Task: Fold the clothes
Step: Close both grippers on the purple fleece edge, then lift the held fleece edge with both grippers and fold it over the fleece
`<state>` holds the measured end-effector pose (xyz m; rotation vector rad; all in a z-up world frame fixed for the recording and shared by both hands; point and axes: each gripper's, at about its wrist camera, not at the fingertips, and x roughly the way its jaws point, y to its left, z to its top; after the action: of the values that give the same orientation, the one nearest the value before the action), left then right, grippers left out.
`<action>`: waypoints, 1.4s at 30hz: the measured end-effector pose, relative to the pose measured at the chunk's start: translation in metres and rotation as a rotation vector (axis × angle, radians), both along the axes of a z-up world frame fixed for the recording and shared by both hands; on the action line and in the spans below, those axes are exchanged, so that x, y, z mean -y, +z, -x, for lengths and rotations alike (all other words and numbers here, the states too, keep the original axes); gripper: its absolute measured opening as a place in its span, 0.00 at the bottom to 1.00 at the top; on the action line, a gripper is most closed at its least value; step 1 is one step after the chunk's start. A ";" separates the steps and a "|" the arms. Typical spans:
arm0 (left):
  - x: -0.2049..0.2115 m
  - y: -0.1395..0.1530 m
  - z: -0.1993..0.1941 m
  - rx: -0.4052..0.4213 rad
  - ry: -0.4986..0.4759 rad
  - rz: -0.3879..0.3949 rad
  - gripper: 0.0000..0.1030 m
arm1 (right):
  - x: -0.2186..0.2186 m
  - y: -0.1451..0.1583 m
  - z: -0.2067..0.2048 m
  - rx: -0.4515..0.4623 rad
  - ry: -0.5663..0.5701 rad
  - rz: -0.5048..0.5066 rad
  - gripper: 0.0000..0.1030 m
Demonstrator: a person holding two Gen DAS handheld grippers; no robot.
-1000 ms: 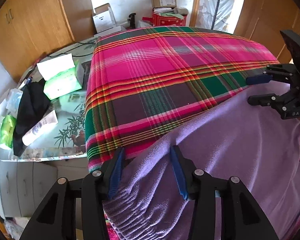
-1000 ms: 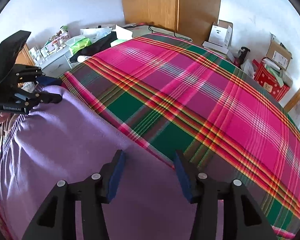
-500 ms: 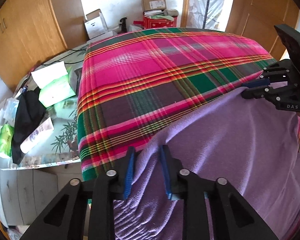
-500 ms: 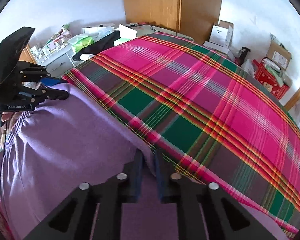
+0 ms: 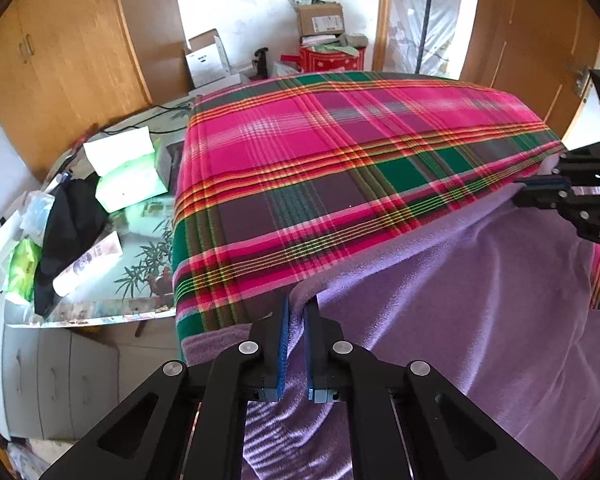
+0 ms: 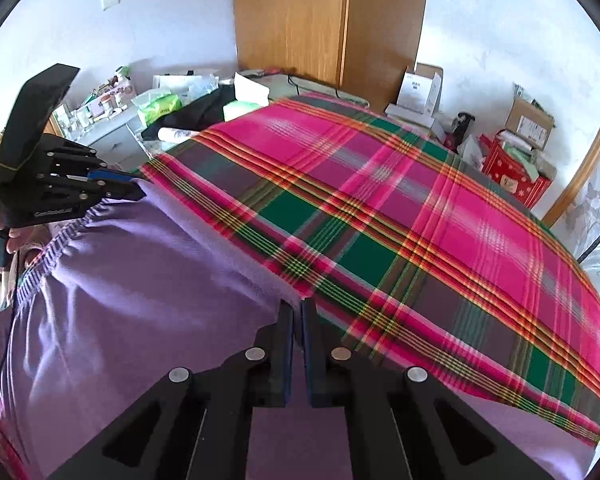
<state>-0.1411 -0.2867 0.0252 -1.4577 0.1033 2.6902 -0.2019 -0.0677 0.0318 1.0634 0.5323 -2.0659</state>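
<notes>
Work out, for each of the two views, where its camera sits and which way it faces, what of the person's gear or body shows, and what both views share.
Left wrist: sits on the left gripper, looking forward and down over the plaid blanket toward a cluttered side table; the right gripper shows at right.
Right wrist: sits on the right gripper, looking across the blanket toward a wooden wardrobe; the left gripper and a hand show at left.
Shared: both grippers are shut on the purple garment's far edge.
</notes>
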 end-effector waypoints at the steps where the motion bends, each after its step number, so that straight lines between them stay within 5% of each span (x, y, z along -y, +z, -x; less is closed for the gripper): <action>1: -0.001 0.002 -0.002 -0.007 0.002 0.000 0.05 | -0.002 0.003 -0.004 -0.010 -0.001 0.008 0.04; 42: -0.027 0.066 -0.152 -0.254 0.049 -0.032 0.05 | -0.045 0.071 -0.185 -0.152 -0.056 0.159 0.04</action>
<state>0.0113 -0.2598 0.0917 -1.1176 0.0399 2.8902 -0.0169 -0.0229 0.1031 0.8422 0.4085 -2.2105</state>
